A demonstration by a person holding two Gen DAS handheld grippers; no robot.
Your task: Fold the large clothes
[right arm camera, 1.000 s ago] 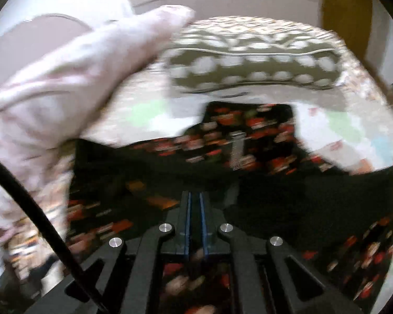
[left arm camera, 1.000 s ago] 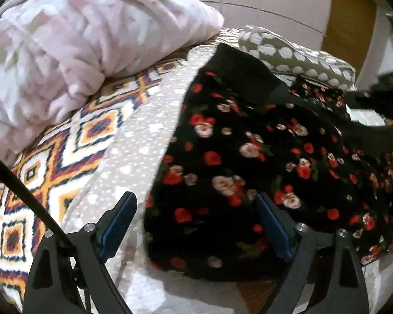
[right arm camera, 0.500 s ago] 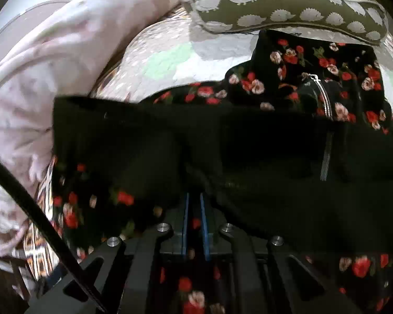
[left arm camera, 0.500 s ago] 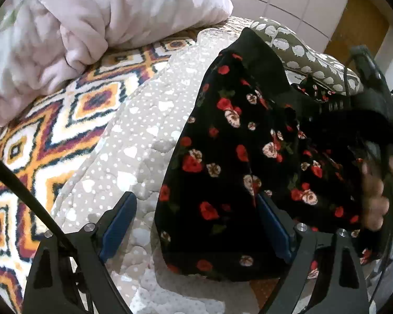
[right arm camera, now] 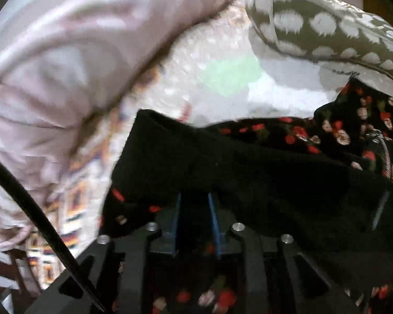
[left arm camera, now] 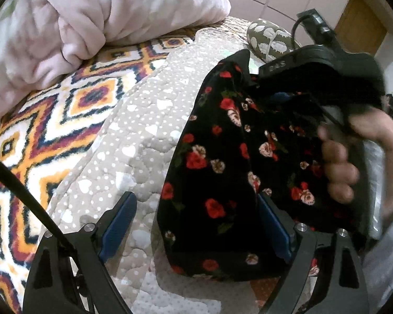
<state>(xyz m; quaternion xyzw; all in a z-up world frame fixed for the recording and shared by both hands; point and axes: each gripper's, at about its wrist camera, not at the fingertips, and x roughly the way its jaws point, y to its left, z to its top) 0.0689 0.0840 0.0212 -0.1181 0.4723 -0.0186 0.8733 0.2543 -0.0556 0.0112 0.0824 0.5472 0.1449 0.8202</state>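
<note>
- On the bed, a beige quilt with white hearts and dots covers the middle, beside a bright diamond-patterned cover.
- Bundled along the far left side is a pale pink fleece blanket.
- Spread over the quilt lies the black floral garment, red and cream roses on black; its near fold reaches down between the left tongs' fingers, and a zip shows on the part further right in the right wrist view.
- At the head of the bed sits an olive pillow with white spots, just past the garment's far edge.
- Left tongs: spread wide, one blue pad over the quilt, the other at the garment's edge, neither pressing on anything.
- Right tongs: jaws have just been opening and stand slightly apart, a black fold of the garment draped across their tips; whether the pads pinch it cannot be told.
- A hand grips the right tongs' handle above the garment.
</note>
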